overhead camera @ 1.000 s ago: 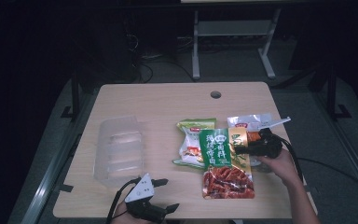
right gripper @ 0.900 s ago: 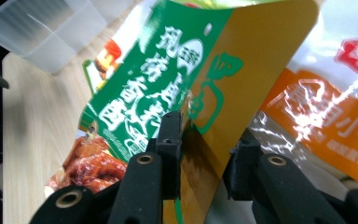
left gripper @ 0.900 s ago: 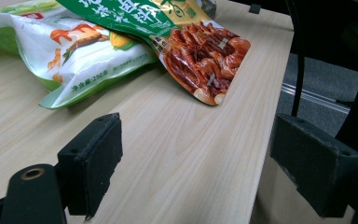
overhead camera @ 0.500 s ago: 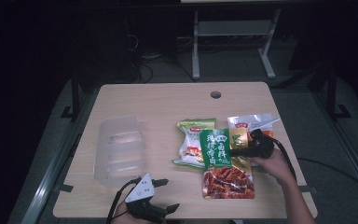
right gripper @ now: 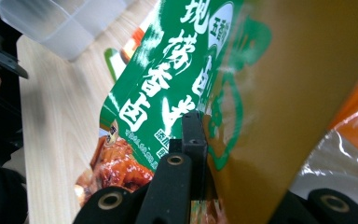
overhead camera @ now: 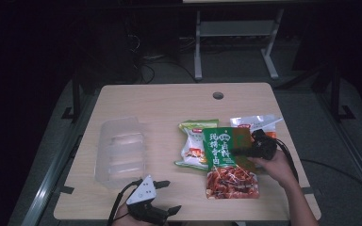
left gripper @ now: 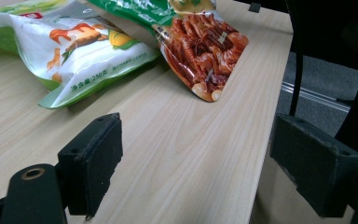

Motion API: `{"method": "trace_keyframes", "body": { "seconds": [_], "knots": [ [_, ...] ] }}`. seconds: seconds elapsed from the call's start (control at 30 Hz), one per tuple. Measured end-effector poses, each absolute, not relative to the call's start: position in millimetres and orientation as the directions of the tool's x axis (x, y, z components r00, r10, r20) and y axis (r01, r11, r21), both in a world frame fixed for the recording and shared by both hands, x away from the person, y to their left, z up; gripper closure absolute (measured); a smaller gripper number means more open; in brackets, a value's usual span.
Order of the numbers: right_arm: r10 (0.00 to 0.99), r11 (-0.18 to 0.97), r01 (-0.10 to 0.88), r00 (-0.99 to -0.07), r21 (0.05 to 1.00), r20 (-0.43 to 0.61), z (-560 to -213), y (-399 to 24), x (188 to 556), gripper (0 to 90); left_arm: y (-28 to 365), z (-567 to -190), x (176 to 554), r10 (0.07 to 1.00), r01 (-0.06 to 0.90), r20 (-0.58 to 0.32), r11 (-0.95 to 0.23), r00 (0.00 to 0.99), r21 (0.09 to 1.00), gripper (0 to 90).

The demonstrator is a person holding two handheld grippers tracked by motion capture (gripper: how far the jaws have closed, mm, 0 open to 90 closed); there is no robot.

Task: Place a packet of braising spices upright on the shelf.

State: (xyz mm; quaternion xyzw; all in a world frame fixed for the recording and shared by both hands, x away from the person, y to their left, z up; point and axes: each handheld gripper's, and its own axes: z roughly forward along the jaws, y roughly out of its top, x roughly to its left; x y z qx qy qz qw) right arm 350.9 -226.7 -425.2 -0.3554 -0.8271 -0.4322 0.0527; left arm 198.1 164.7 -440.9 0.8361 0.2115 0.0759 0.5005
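Observation:
A green and red snack bag (overhead camera: 224, 160) lies near the table's front right. My right gripper (overhead camera: 239, 151) is shut on its right edge, and that edge is lifted so the golden underside shows. In the right gripper view the closed gripper (right gripper: 199, 154) pinches the green bag (right gripper: 168, 79) between its jaws. A white and green bag (overhead camera: 194, 147) lies partly under it at the left. My left gripper (overhead camera: 169, 196) rests open at the table's front edge. In the left gripper view its open gripper (left gripper: 205, 163) faces both bags (left gripper: 74, 51) with nothing between its pads (left gripper: 95, 156).
A clear plastic container (overhead camera: 120, 150) stands on the left of the wooden table (overhead camera: 169, 108). A third, white and orange bag (overhead camera: 254, 122) lies behind my right gripper. A round cable hole (overhead camera: 218, 95) sits near the far edge. Dark floor and desk legs lie beyond.
My right gripper has slid slightly left and toward the person onto the green bag's right edge and raised it, turning up the golden underside. The left gripper has stayed put.

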Motion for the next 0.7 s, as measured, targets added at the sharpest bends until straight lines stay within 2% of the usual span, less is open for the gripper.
{"method": "trace_keyframes", "body": {
  "seconds": [0.7],
  "knots": [
    [0.508, 0.331, 0.511, -0.805, 0.794, 0.306, -357, -220, 315, 89.4, 165, -440, 196, 0.421, 0.272, -0.081, -0.416, 0.903, 0.868, 16.9]
  ]
}}
